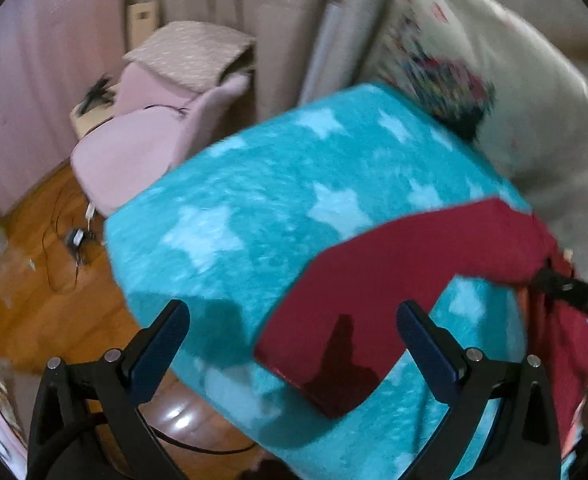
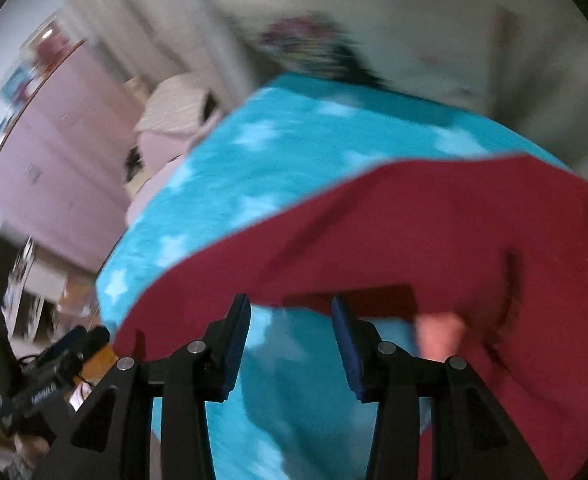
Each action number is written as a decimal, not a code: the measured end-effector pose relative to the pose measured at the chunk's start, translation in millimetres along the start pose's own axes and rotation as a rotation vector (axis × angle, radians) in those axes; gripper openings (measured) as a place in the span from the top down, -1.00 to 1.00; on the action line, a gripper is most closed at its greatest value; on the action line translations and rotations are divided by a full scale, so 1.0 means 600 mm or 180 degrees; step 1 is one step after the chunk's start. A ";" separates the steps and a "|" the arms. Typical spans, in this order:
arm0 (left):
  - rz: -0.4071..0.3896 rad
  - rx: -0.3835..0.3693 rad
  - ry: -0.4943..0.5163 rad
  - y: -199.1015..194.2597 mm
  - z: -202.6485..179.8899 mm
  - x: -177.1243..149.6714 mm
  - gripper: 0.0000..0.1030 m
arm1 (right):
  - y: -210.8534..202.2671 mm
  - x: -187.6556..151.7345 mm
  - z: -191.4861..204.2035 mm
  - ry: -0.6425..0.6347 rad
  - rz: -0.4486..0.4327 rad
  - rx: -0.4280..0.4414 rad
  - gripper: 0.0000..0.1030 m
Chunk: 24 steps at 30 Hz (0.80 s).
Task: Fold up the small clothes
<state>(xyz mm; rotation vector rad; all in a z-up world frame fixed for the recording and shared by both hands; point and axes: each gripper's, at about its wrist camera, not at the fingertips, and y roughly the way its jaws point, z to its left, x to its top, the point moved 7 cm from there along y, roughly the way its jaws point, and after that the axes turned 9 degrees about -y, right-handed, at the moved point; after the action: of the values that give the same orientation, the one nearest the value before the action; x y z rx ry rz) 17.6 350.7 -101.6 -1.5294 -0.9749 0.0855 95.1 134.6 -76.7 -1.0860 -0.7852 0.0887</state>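
A dark red garment [image 1: 374, 292] lies on a turquoise star-patterned blanket [image 1: 278, 200]. In the left wrist view one sleeve or leg end reaches toward me, lying between the fingers of my open, empty left gripper [image 1: 292, 344]. The right gripper shows at the right edge of that view [image 1: 574, 292], at the garment's far part. In the right wrist view the red garment [image 2: 414, 232] fills the middle and right over the blanket [image 2: 278, 152]. My right gripper [image 2: 290, 320] is partly open, its tips at the garment's near edge, nothing held. The view is blurred.
A pink chair [image 1: 142, 148] with a folded patterned cloth [image 1: 190, 52] stands left of the blanket, over a wooden floor [image 1: 34, 280] with cables. A white printed pillow [image 1: 474, 64] lies behind the blanket. Pink cabinets [image 2: 54, 152] line the left wall.
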 end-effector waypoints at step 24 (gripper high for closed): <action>0.0384 -0.1192 -0.0515 -0.055 -0.057 0.147 0.89 | -0.094 -0.084 -0.113 0.0904 -0.0152 0.0256 0.02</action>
<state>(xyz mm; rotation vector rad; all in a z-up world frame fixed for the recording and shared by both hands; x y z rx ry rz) 76.0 373.7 -23.8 -1.9497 -1.0675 0.1185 82.7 34.1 -72.7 -0.9770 -0.5469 -0.0730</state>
